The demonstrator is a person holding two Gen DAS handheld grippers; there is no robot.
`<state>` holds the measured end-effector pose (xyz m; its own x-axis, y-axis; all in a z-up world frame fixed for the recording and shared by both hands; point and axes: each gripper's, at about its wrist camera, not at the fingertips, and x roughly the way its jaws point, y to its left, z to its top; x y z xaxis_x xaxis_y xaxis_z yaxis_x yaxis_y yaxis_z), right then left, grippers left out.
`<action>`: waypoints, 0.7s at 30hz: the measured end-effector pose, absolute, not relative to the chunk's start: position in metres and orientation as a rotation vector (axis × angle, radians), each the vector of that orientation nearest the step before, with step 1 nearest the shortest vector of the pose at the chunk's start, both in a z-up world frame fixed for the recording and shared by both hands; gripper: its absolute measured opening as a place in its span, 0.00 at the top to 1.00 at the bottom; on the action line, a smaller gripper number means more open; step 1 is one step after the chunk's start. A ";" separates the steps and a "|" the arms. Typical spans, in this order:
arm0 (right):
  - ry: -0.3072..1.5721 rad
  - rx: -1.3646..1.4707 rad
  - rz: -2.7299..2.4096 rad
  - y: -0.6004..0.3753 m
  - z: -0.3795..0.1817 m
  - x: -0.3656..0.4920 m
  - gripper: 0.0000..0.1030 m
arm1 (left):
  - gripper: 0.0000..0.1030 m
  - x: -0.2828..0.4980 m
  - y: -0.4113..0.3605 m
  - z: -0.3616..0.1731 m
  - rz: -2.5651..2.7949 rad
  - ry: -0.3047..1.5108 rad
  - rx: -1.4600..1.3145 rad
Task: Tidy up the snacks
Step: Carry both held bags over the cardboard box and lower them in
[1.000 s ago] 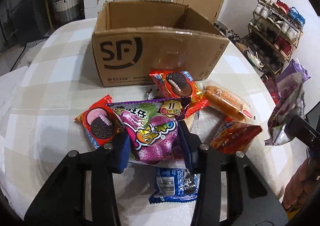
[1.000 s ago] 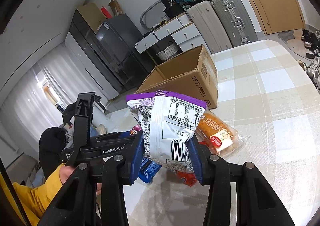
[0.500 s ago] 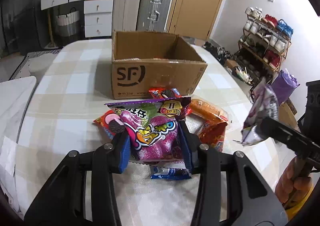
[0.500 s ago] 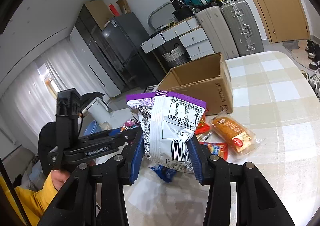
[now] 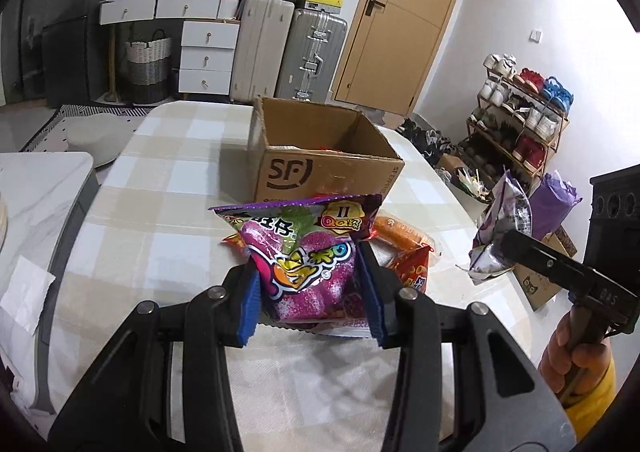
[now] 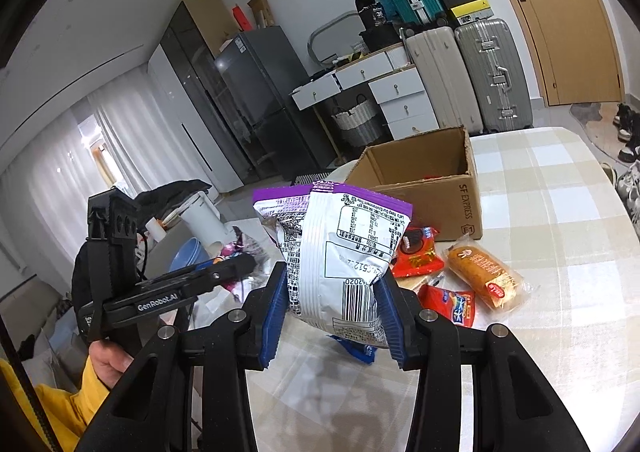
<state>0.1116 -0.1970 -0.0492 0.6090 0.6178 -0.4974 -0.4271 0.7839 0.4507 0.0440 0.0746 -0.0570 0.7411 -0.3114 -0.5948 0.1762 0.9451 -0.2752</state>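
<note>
Left gripper (image 5: 310,292): its blue pads are clamped on the lower half of a purple candy bag (image 5: 306,256), which is held above the table with its cartoon front toward the camera.
Right gripper (image 6: 332,316): its jaws are closed on a white-and-purple snack packet (image 6: 340,248), back side showing with nutrition table and barcode, held clear of the table.
Cardboard box (image 5: 320,155): brown, marked SF, open at the top, on the table at 12 o'clock from the left gripper; something red shows low inside it.
Table (image 5: 168,187): round, covered with a beige-and-white checked cloth.
Snacks on the table: in the right wrist view, at 2 o'clock from the right gripper, a wrapped orange bread roll (image 6: 482,276); beside it a red cookie pack (image 6: 416,252) just in front of the box, a small red packet (image 6: 448,304) nearer the camera, and a blue wrapper (image 6: 354,348) partly hidden below the held packet.
Hands: a hand (image 5: 576,356) with a yellow cuff holds the right gripper's handle at 4 o'clock in the left wrist view; another hand (image 6: 108,364) grips the left one at 8 o'clock in the right wrist view.
Background: suitcases (image 5: 284,47), white drawers and a shoe rack (image 5: 516,119) stand beyond the table.
</note>
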 end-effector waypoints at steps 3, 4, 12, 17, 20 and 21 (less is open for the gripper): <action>0.704 0.300 0.612 -0.191 -0.053 0.108 0.58 | 0.62 0.030 0.086 -0.054 -0.260 0.682 -0.218; 0.708 0.300 0.609 -0.190 -0.055 0.108 0.58 | 0.62 0.025 0.090 -0.053 -0.254 0.681 -0.221; 0.752 0.309 0.595 -0.190 -0.072 0.100 0.58 | 0.62 -0.006 0.104 -0.050 -0.222 0.669 -0.228; 0.767 0.301 0.591 -0.190 -0.075 0.099 0.58 | 0.62 -0.013 0.099 -0.044 -0.233 0.668 -0.208; 0.761 0.296 0.586 -0.189 -0.072 0.100 0.58 | 0.62 -0.011 0.094 -0.039 -0.239 0.665 -0.199; 0.759 0.296 0.585 -0.190 -0.071 0.101 0.58 | 0.62 -0.008 0.093 -0.037 -0.240 0.663 -0.196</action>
<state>0.1011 -0.1896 -0.0707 0.5779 0.5948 -0.5587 -0.3880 0.8026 0.4531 -0.0080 0.0930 -0.0370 0.7621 -0.2817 -0.5829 0.1574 0.9540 -0.2552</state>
